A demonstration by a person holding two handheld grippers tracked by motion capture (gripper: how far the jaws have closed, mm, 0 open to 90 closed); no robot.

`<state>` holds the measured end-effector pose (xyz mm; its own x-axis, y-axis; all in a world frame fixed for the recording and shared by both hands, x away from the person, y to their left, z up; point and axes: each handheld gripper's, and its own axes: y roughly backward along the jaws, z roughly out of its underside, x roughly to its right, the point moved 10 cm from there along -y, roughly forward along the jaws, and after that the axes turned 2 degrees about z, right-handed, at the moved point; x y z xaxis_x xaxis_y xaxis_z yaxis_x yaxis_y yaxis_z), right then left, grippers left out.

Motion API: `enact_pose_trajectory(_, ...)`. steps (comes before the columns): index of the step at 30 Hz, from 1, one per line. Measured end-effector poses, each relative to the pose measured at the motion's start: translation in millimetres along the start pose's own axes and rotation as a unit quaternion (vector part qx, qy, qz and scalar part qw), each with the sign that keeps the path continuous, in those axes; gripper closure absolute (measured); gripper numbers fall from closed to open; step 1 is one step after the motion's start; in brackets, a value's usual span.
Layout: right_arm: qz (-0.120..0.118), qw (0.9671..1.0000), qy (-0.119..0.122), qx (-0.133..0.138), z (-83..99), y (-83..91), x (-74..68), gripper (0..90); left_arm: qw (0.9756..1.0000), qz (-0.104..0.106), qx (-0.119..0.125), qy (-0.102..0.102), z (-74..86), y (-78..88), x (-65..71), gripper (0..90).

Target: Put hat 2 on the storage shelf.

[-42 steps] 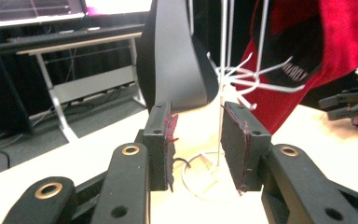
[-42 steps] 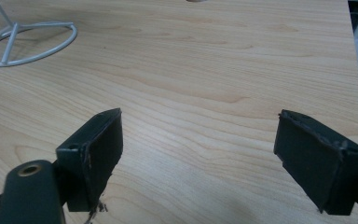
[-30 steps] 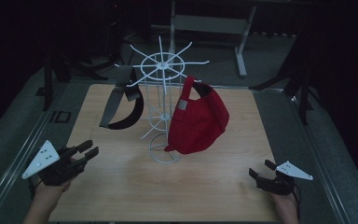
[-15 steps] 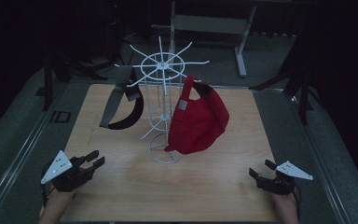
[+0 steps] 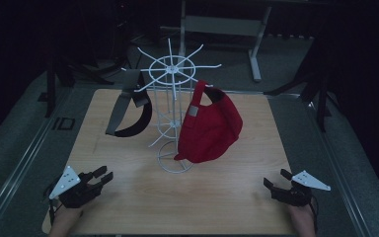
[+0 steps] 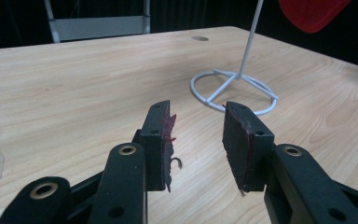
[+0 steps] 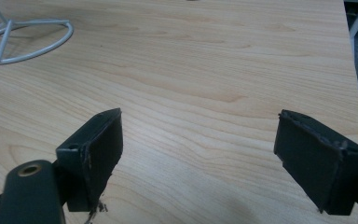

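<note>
A white wire rack point(image 5: 171, 98) stands mid-table, its ring base point(image 6: 235, 91) also in the left gripper view. A red cap point(image 5: 208, 123) hangs on the rack's right side; a black and grey visor point(image 5: 128, 111) hangs on its left. My left gripper point(image 5: 103, 176) rests low at the table's front left corner, jaws apart with nothing between them point(image 6: 196, 140). At the front right corner my right gripper point(image 5: 275, 180) is open wide and empty point(image 7: 200, 158), just above the wood.
The wooden table point(image 5: 187, 197) has bare surface in front of the rack. A grey metal frame point(image 5: 222, 24) stands behind the table in the dark. The rack's base ring point(image 7: 25, 39) lies at the right gripper view's upper left.
My left gripper has drawn back toward the front left corner of the table and sunk lower. The right gripper has stayed in place.
</note>
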<state>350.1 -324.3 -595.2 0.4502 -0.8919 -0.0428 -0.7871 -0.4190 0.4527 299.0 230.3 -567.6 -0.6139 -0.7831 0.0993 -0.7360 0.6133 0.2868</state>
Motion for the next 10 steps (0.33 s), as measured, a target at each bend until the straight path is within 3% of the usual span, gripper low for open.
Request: enact_pose_trajectory(10, 0.002, 1.0000, -0.001, 0.005, -0.7, 0.5, 1.8, 15.3, 1.0000, 0.002, -0.008, -0.001, 10.0, -1.9, 2.7, 62.7)
